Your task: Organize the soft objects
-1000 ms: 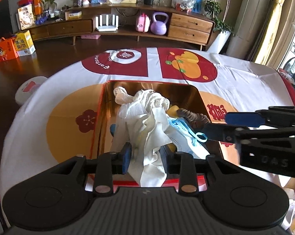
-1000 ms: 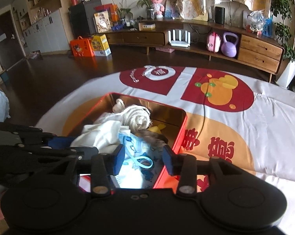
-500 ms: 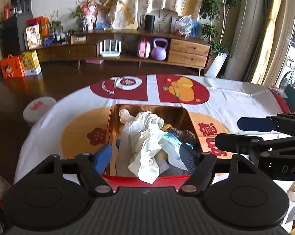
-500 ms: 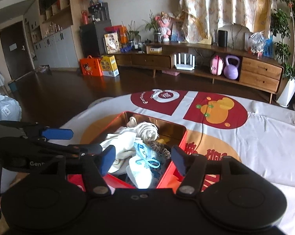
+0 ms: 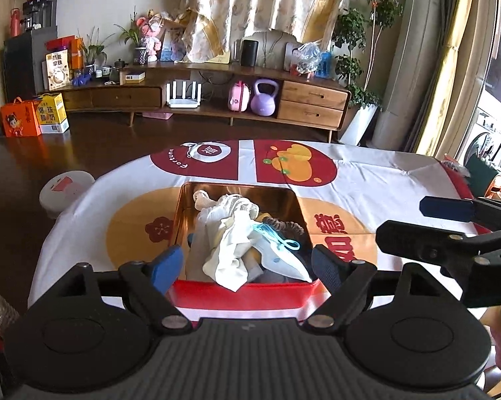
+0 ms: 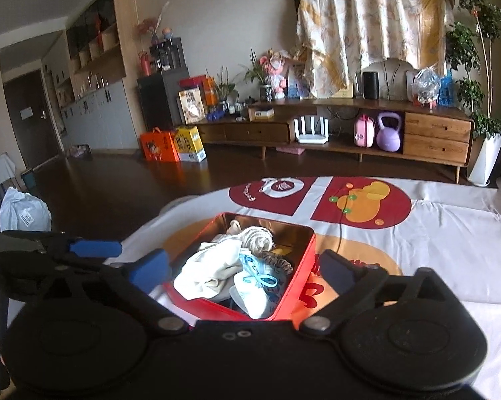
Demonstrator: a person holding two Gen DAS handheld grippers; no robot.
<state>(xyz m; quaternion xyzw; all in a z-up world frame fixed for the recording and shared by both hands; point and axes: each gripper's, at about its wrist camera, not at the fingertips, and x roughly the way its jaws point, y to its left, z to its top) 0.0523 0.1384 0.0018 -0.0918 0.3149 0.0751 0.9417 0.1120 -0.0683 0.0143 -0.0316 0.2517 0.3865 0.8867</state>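
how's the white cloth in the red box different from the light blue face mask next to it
The white cloth is plain cream, crumpled in a heap, one corner draped over the red box's near rim. The face mask is light blue with small prints and a looped blue strap, lying flatter and lower, to the cloth's right. Both are soft, inside the box, and touched by neither claw.
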